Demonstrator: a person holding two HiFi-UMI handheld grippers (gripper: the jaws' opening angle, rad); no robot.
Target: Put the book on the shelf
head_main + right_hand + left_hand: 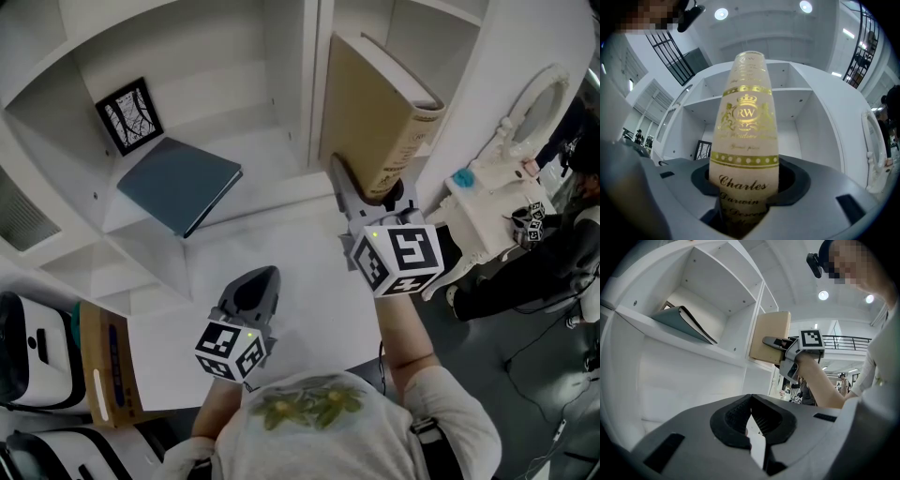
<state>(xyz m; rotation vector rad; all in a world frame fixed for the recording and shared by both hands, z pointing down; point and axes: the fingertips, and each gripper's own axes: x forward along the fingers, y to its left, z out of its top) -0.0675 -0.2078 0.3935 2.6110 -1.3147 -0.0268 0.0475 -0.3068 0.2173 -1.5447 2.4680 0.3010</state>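
The right gripper view alone shows the spine of the book [747, 126]: cream, with a gold crest, a gold band and the name Charles Darwin. The spine faces the camera and stands upright between the two jaws. The jaws of the right gripper [745, 190] press on the lower end of the book from both sides.

The head view shows what this close view does not. The shelf [225, 75] has several white compartments. In the left one a blue book [178, 183] lies flat, and a framed picture [129, 115] leans on the back wall behind it. The tan book is at the opening of the compartment to the right of the divider. It rises above the right gripper and its top leans toward the inside. I cannot tell if its lower edge touches the shelf board.

The left gripper view gives the side look. The right forearm reaches up and forward, and the gripper holds the book at the front edge of that compartment. The blue book is one compartment over, on the same board.

The left gripper [255, 286] is low and near the body, above the white worktop [178, 328], well apart from the book. It points level toward the shelf. Its own view shows the jaws pressed together with nothing between them.
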